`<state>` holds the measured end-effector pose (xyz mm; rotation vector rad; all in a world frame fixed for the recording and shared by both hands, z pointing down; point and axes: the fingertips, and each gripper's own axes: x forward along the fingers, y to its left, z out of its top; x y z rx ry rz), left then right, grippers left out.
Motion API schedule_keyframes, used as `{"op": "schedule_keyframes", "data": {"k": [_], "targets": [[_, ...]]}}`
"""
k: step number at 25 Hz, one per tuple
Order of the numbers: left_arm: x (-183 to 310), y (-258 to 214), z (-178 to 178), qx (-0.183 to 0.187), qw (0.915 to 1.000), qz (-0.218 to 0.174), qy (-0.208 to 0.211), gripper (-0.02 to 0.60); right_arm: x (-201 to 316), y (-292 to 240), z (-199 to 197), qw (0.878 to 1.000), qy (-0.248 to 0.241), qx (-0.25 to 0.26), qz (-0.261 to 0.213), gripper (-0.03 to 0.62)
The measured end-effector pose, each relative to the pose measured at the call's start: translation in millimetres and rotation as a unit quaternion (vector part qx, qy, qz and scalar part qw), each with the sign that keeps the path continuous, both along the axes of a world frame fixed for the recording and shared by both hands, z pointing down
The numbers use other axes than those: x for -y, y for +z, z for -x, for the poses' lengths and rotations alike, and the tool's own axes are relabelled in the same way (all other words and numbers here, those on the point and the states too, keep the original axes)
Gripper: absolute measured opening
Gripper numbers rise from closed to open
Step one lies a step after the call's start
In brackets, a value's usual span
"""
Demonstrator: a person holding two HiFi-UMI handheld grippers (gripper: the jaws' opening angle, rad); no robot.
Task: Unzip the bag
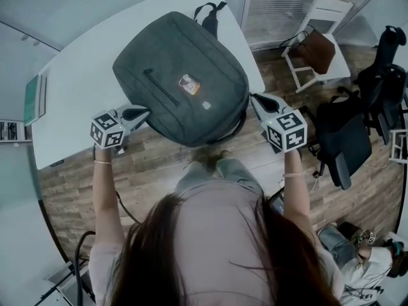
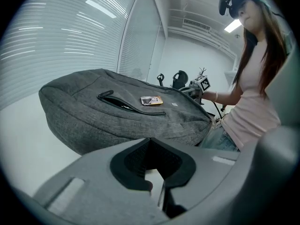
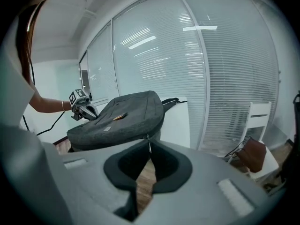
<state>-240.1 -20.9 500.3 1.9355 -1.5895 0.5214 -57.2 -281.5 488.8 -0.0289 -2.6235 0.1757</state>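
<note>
A grey backpack (image 1: 182, 75) (image 2: 117, 116) (image 3: 126, 116) lies flat on the white table (image 1: 70, 101), its near end hanging over the table's front edge. Its front pocket zip (image 2: 126, 106) gapes partly open beside a small picture tag (image 1: 189, 83). My left gripper (image 1: 145, 112) (image 2: 149, 142) has its jaws shut, tips against the bag's near-left side; no fabric shows between them. At the bag's right side, my right gripper (image 1: 255, 99) (image 3: 149, 146) is shut on a thin metal zipper pull (image 3: 149, 143) at its tips.
A white chair (image 1: 319, 50) bearing a brown bag stands beyond the table's right end. Black office chairs (image 1: 344, 139) stand on the wood floor at right, with a seated person (image 1: 357, 260) lower right. Glass walls with blinds enclose the table's far side.
</note>
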Motion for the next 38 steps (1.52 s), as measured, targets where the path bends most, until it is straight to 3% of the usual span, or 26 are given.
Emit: {"op": "schedule_keyframes", "data": {"k": [14,30,38], "targets": [[0.7,0.6,4.1,-0.026,0.9976,0.014,-0.062,0.011,22.6,1.4,22.9,0.999,-0.046,0.002,-0.022,0.02],[1.3,0.4,8.0,-0.017,0.9865,0.005,-0.163,0.011,41.5,4.9,53.8,0.992,-0.121,0.005,-0.026,0.015],[2.2,1.3,9.4,-0.016,0.983,0.004,-0.183,0.011,46.8,6.3,69.2,0.99,-0.139,0.004,-0.031,0.014]]}}
